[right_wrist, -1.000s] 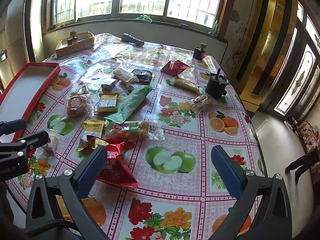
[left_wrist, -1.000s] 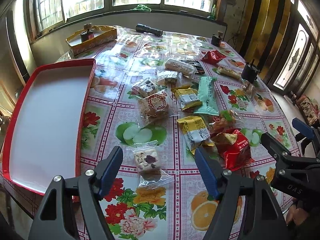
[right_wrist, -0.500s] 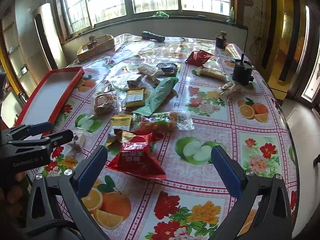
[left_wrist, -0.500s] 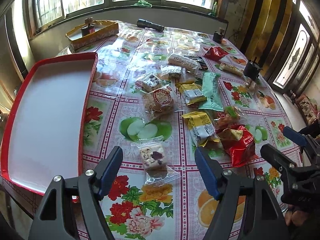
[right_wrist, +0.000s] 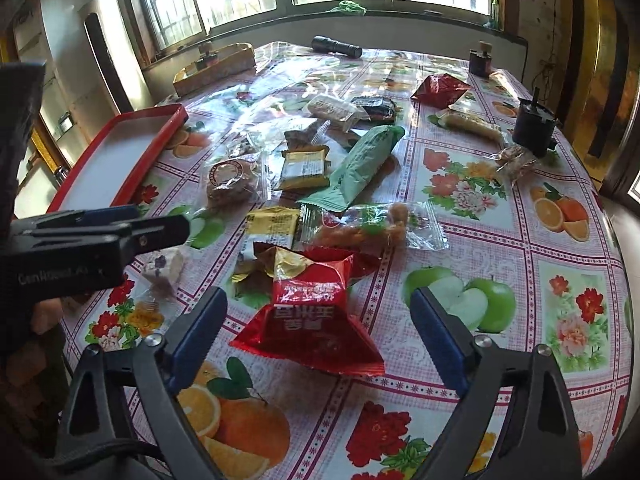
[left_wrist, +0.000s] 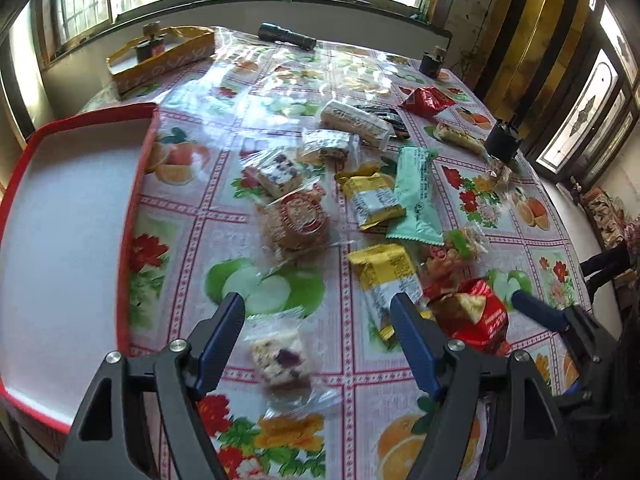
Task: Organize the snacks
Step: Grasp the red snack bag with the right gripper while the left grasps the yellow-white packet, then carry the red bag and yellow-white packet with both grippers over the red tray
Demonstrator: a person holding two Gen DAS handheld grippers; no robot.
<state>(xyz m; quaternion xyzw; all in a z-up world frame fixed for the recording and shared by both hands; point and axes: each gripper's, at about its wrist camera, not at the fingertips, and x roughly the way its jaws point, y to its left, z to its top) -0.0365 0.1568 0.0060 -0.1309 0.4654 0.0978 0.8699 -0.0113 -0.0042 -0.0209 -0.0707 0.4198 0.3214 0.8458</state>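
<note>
A clear-wrapped nougat square [left_wrist: 280, 356] lies on the bench [left_wrist: 188, 208] between the left gripper [left_wrist: 316, 338]'s wide-open jaws, untouched. At its 3 o'clock, a red snack bag [right_wrist: 316, 316] sits between the right gripper [right_wrist: 318, 338]'s closing jaws. A red tray [left_wrist: 132, 216] lies at 9 o'clock.
</note>
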